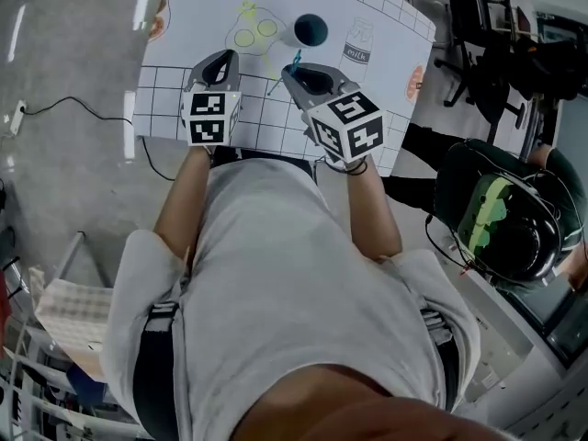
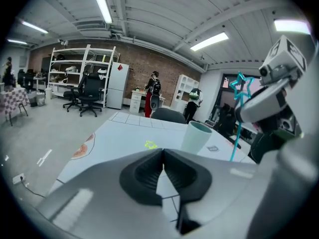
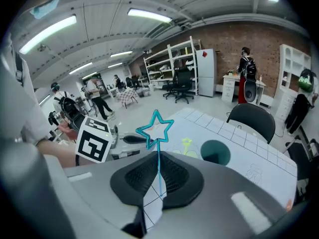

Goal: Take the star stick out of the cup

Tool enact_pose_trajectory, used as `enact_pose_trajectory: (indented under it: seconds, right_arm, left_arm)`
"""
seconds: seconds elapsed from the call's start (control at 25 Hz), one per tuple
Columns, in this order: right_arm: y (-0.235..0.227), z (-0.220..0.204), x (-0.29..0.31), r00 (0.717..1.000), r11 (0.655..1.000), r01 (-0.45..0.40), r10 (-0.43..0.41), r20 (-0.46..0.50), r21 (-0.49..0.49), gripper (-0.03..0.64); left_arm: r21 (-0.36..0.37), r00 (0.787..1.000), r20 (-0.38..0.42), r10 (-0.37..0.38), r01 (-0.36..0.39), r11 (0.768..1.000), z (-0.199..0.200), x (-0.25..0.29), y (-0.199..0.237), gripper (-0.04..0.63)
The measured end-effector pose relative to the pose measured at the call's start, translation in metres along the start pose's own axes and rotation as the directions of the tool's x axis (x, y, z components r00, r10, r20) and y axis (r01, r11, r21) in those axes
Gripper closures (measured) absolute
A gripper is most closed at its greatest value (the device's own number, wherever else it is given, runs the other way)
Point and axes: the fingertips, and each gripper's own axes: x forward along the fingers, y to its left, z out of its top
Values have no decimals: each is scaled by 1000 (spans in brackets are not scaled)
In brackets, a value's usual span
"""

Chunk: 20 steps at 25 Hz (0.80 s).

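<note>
My right gripper (image 3: 158,157) is shut on the thin stem of the teal star stick (image 3: 156,128), which stands upright with its star above the jaws. The teal cup (image 3: 215,152) stands apart on the white table (image 3: 259,158), beyond the stick and to its right; the stick is clear of it. In the head view the stick (image 1: 293,62) sits at the tip of the right gripper (image 1: 294,72), nearer me than the cup (image 1: 310,29). My left gripper (image 2: 163,151) is shut on nothing, left of the stick (image 2: 238,114) and the cup (image 2: 197,136).
The white table (image 1: 175,12) has a grid border and printed drawings, a yellow one (image 1: 254,28) and a milk carton (image 1: 359,43). Black office chairs (image 1: 469,12) and a seated person stand to the right. A cable (image 1: 64,104) lies on the floor at left.
</note>
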Motion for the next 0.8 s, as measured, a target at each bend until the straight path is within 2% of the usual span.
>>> enact_pose_trajectory:
  seconds: [0.16, 0.32, 0.44, 0.56, 0.64, 0.8]
  right_arm:
    - [0, -8, 25, 998, 1000, 9, -10, -65, -15, 601]
    - [-8, 2, 47, 997, 997, 73, -73, 33, -4, 601]
    - [-16, 11, 66, 983, 992, 126, -125, 135, 1, 597]
    - [-21, 10, 88, 967, 986, 165, -163, 198, 5, 601]
    - [-24, 3, 106, 959, 980, 199, -192, 207, -10, 601]
    - [-36, -17, 140, 963, 974, 225, -222, 150, -8, 601]
  left_arm:
    - [-21, 1000, -11, 19, -19, 1000, -6, -1, 11, 592]
    - [-35, 999, -24, 35, -36, 999, -11, 0, 20, 591]
    - [-37, 998, -35, 43, -44, 998, -12, 3, 24, 591]
    - [-34, 998, -50, 47, -49, 998, -15, 3, 27, 592]
    - [-34, 997, -63, 52, -54, 998, -20, 3, 30, 592]
    - [-42, 995, -83, 56, -60, 997, -28, 6, 34, 592]
